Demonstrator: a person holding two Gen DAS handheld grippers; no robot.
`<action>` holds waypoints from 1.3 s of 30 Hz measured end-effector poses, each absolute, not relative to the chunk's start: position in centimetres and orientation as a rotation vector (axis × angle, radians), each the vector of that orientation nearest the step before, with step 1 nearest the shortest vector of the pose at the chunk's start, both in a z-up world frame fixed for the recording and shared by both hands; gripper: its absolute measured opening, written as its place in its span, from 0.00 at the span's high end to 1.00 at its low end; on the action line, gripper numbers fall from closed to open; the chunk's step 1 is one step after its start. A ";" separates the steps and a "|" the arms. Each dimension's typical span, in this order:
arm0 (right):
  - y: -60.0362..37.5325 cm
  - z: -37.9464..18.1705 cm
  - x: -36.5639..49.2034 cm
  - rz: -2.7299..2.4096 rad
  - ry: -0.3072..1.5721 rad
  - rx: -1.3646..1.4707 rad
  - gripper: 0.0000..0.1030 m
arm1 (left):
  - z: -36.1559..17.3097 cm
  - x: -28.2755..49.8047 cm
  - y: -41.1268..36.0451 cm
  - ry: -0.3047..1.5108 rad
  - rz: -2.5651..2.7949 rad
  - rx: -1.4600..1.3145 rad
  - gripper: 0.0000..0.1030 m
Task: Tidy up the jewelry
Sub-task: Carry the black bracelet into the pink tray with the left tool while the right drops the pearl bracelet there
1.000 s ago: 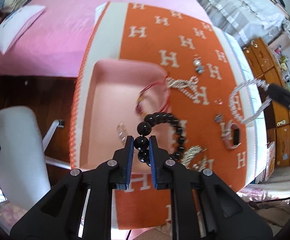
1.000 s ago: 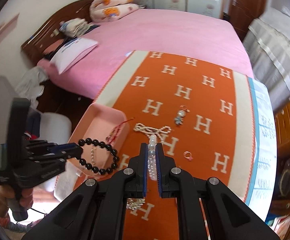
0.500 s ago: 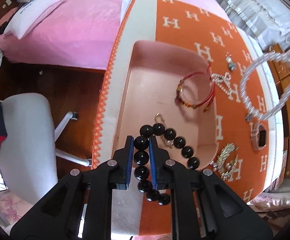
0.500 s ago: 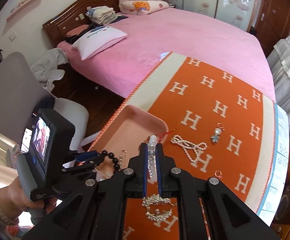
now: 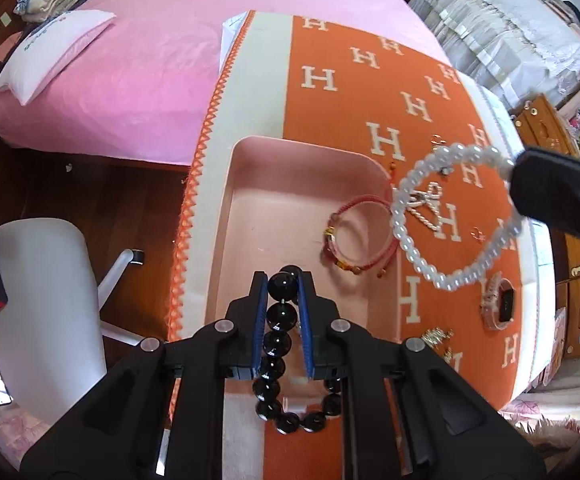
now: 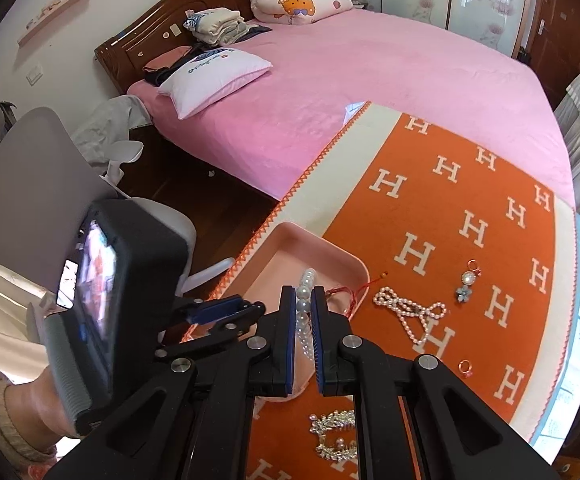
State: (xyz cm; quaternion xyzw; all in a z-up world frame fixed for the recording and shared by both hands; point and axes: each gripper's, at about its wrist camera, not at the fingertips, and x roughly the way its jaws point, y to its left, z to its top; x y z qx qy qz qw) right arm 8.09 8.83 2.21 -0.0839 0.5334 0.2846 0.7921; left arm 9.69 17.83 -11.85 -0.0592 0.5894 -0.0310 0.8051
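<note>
The left gripper (image 5: 283,283) pinches a bracelet of big shiny black beads (image 5: 280,318). The right gripper (image 6: 303,303) pinches a round white pearl bracelet (image 5: 450,216) above the pink tray (image 5: 290,200).

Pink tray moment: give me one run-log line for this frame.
left claw: shut on black bead bracelet over pink tray | right claw: shut on pearl bracelet | red cord bracelet: in tray

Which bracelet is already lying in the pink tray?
The red cord bracelet. It lies in the pink tray, while the black bead bracelet and white pearl bracelet hang from grippers.
</note>
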 end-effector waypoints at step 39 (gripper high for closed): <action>8.8 -6.0 12.2 0.537 1.299 -0.142 0.79 | -9.8 5.3 19.9 1.246 0.009 -0.236 0.59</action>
